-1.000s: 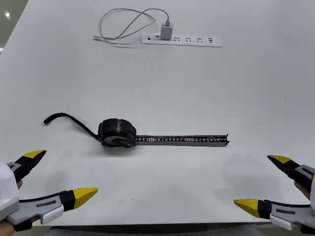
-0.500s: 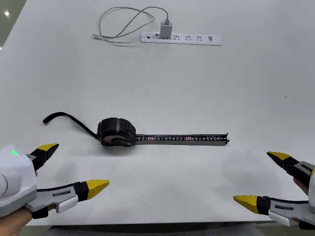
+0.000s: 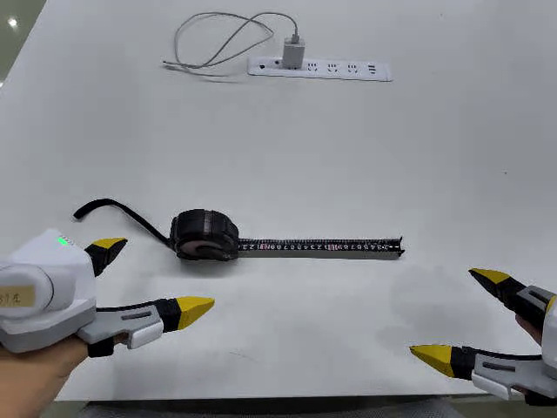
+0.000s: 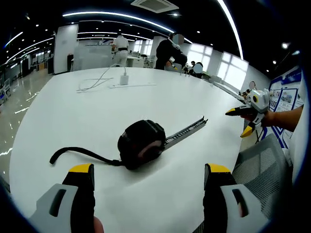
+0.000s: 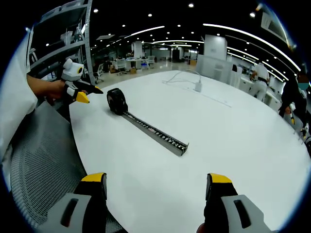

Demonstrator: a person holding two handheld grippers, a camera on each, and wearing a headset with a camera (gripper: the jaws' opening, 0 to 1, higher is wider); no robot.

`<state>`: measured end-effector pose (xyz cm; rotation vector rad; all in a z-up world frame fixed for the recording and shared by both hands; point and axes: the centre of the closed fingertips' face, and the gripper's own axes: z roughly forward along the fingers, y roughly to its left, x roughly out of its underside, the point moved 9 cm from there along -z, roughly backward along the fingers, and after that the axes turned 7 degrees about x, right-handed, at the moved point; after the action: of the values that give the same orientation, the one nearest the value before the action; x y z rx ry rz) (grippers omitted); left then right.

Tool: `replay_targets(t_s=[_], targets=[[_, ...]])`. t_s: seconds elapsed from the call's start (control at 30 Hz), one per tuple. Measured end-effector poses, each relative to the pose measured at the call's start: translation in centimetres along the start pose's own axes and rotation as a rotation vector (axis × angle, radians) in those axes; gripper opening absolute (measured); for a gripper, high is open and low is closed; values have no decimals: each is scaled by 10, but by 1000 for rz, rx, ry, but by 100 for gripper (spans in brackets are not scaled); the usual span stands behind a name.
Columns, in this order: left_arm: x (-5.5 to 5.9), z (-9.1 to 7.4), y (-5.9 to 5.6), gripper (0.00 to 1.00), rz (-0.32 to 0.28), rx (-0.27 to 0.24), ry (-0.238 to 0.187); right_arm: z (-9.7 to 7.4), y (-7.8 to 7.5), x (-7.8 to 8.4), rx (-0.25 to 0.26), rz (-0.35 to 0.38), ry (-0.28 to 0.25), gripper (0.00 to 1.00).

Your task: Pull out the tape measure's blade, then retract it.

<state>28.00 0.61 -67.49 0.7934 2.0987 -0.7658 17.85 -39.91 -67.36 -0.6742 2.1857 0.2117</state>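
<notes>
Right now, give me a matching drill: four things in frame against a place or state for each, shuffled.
1. tape measure case
2. blade
3. power strip
4. left gripper

a. far side of the table, charger plugged in
b. pulled out, lying flat on the table
c. jaws open, holding nothing
d. black and round, strap trailing from it

Pairs: 1-d, 2-b, 3-a, 4-c

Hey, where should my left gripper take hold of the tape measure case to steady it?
Probably grip the tape measure case across its round body, one jaw on the near face and one on the far. Bring the left gripper in from above: the blade exits right, the strap left.
</notes>
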Motion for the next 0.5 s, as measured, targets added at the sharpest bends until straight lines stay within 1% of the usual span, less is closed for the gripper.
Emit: replay_targets(t_s=[0.23, 0.33, 0.5], targets=[[-7, 15, -5, 91, -9, 16, 0, 1, -1, 1, 2, 2, 1, 82], [-8, 21, -6, 91, -22, 23, -9, 0, -1, 1, -6, 17, -6, 83], [-8, 30, -9, 90, -36, 31, -14, -1, -3, -1, -1, 19, -8, 83]])
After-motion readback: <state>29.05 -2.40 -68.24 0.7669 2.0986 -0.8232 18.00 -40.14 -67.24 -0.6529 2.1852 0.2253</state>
